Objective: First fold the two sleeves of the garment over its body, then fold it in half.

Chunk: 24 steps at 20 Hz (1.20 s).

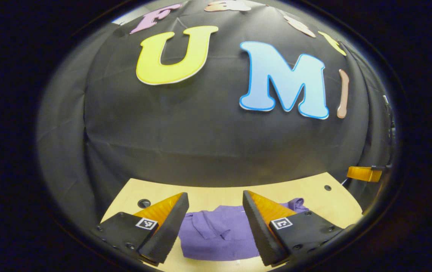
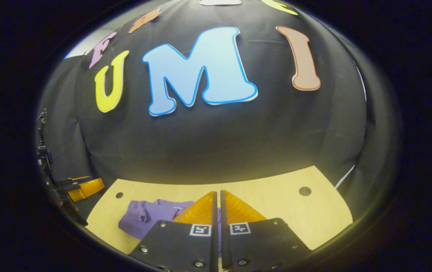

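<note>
Left gripper view hides both flanks of the purple garment (image 1: 219, 234) behind my left gripper (image 1: 216, 226), whose fingers stand wide apart above it with nothing between them. I cannot tell whether its sleeves are folded. The garment lies rumpled and bunched on the pale wooden table (image 1: 321, 200), near its front edge. In the right gripper view my right gripper (image 2: 217, 211) has its fingers pressed together, empty, covering part of the garment (image 2: 144, 217); the table (image 2: 284, 207) shows small dark holes.

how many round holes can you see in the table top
3 across both views. Table: one hole at far left, one far right; the left gripper view adds one beside its finger. Garment or grippers may hide others.
</note>
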Available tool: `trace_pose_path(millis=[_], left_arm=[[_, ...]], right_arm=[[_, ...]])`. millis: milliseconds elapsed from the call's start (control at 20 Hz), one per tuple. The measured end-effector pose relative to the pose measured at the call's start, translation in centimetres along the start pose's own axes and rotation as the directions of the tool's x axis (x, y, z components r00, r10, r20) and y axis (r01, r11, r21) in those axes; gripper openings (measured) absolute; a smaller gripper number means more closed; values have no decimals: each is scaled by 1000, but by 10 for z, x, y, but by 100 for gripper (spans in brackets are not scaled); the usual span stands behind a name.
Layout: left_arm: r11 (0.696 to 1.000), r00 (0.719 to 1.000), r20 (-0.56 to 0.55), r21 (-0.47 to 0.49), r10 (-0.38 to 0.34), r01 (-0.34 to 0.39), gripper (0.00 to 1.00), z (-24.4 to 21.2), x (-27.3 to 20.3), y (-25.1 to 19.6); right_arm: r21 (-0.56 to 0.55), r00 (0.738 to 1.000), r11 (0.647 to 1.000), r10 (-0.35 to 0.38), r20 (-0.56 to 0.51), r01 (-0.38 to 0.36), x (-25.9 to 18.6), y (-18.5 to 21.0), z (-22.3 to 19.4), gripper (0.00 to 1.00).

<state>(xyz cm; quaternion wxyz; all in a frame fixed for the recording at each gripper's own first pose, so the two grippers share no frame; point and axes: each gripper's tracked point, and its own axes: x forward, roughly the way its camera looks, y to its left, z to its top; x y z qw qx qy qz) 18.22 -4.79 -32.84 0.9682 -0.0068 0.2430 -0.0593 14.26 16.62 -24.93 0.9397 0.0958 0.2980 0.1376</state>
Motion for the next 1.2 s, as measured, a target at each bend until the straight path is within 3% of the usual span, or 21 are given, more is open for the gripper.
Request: trace_pose_path(millis=[450, 550, 750, 1000, 1200], left_arm=[[998, 993, 117, 49, -34, 28, 90, 41, -139, -28], [997, 989, 145, 73, -34, 24, 89, 55, -169, -33], [996, 977, 206, 84, -48, 32, 89, 81, -221, -46], [996, 968, 241, 62, -72, 59, 90, 93, -259, -60], [995, 971, 223, 50, -91, 82, 90, 84, -263, -67]], right_arm=[[-39, 991, 998, 59, 124, -55, -126, 47, 27, 3], [-34, 987, 998, 66, 144, -61, -151, 52, 32, 0], [-17, 982, 998, 57, 182, -55, -197, 51, 41, 3], [16, 974, 1000, 11, 228, -15, -229, 38, 48, 3], [37, 970, 999, -9, 244, 0, -234, 32, 52, 3]])
